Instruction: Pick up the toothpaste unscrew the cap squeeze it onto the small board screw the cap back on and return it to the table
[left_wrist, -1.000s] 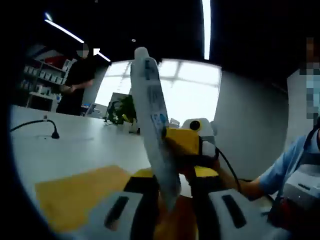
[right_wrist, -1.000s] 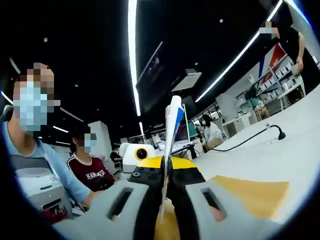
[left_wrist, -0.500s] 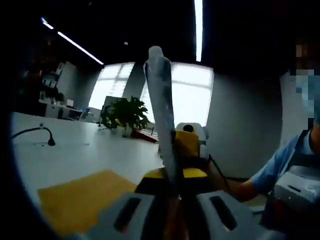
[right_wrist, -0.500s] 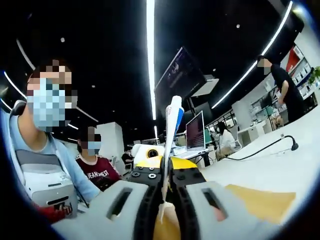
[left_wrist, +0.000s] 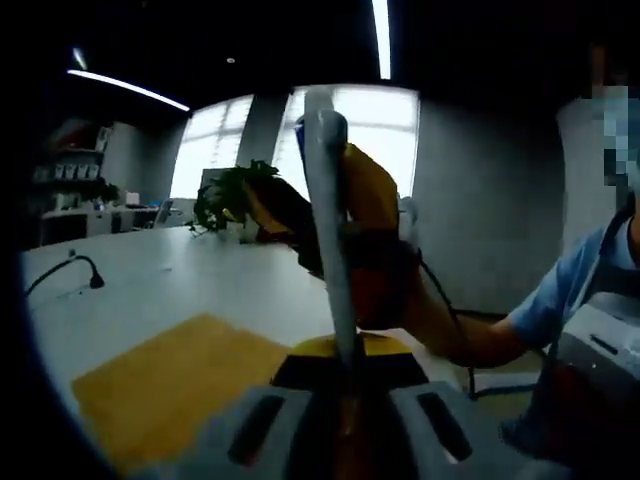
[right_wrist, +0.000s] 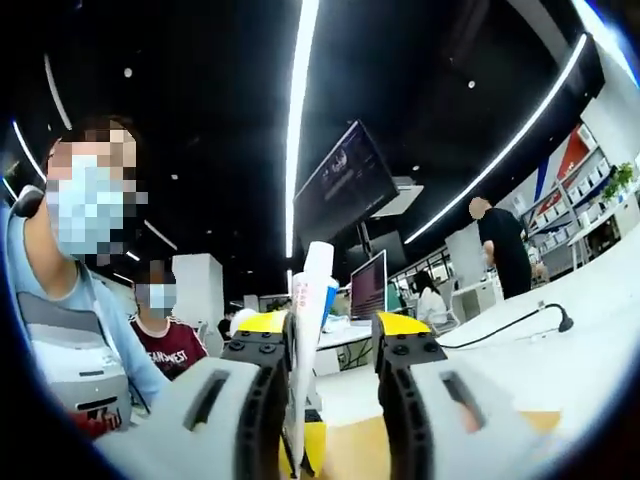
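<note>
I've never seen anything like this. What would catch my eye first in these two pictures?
Probably the white toothpaste tube standing upright in the middle of the left gripper view, pinched at its lower end by the left gripper. Behind it the yellow-and-black right gripper reaches around its upper part, jaws spread in its own view. A yellow board lies on the white table below.

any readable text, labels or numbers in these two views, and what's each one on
White lettering on the dark red shirt of a seated person, right gripper view: too small and blurred to read.
Printing on the toothpaste tube: coloured patches, no legible words.
Packages on the far shelves, left gripper view: too blurred to read.
Red and white sign on the far wall: no legible letters.
</note>
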